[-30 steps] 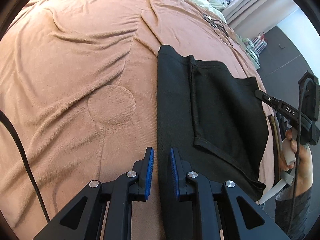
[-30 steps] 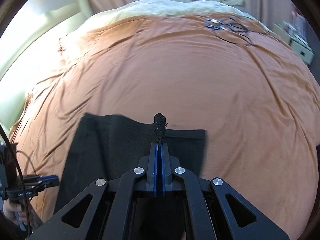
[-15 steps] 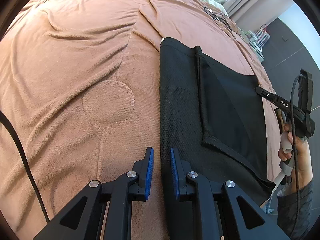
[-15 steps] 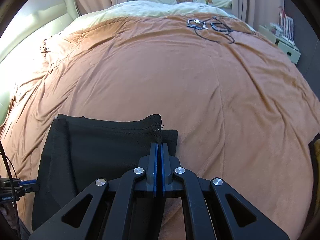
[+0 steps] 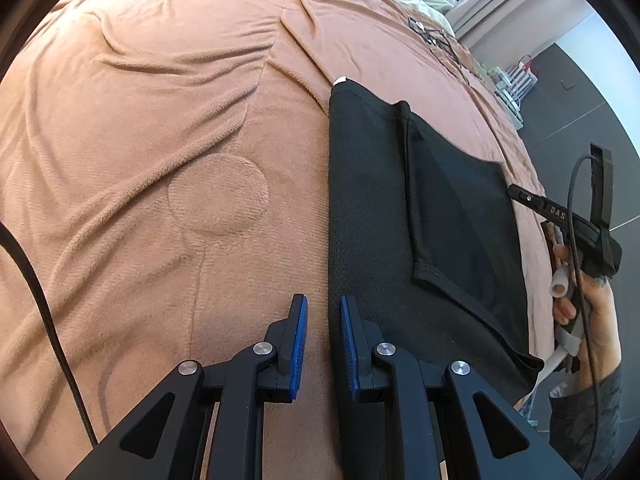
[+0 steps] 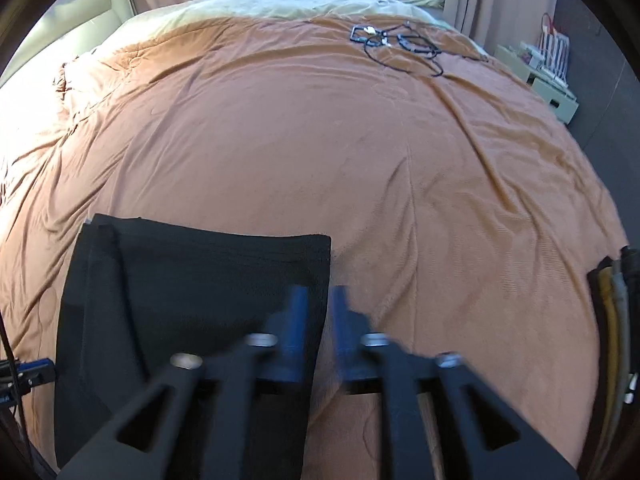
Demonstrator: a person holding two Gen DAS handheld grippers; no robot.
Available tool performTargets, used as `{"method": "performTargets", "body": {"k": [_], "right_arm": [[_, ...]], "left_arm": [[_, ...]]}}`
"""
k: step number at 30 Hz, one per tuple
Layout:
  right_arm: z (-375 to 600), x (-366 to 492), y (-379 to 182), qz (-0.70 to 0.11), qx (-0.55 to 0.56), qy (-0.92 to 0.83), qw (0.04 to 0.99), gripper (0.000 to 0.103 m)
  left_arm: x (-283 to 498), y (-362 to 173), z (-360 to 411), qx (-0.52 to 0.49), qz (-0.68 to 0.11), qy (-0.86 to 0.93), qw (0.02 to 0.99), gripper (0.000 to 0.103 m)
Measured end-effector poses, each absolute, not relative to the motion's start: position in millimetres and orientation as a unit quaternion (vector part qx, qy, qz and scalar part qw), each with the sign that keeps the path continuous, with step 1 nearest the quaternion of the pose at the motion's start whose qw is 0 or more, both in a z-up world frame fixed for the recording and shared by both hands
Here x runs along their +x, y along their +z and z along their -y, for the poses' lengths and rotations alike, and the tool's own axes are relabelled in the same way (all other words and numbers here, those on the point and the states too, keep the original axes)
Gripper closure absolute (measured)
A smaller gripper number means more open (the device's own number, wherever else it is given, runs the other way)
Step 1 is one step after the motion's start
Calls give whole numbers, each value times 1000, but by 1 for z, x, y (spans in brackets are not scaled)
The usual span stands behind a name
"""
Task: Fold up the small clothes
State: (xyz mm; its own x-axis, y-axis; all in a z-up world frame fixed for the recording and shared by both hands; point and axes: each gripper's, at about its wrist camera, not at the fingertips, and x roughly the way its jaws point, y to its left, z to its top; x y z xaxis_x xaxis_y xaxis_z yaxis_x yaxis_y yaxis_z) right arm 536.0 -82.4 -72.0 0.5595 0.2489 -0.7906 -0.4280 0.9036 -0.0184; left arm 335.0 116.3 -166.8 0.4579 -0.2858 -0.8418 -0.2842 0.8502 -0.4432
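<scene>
Presently one fold is laid: the black garment [image 5: 372, 216] lies flat on the bed [image 5: 160, 120]. Right tool [image 6: 320, 312] has just been opening, empty; left tool [image 5: 323, 320] narrow, empty. Next: regrip an edge.

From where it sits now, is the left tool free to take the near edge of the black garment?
Probably yes. The left tool stands open, with the black garment's left edge running down between its pads. Only bare orange blanket lies around it; the right tool has just opened.
</scene>
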Motion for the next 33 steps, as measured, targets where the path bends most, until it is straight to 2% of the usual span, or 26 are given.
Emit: {"method": "performTargets", "body": {"k": [1,2,8,16,27,33], "right_arm": [[83,532,-68,-424,-100,199,878,36],[84,527,-63,-416,-96,205,881,26],[64,489,-55,-411,-129,275,859,26],[23,447,-73,-428,-198,355,807,26],[-12,436,-110,-437,-303,361,766,26],[-7,460,-115,-428,-309,308,791,26]], "left_arm": [[335,-167,-117,-275,-521,-1,808,85],[335,-168,-117,-276,-521,-2,807,85],[336,-174,-115,-276,-522,-7,807,85],[337,-178,-117,-275,-524,-12,806,85],[336,-180,-119,-285,-524,-12,803,85],[334,-181,-121,-284,-525,-12,802,85]]}}
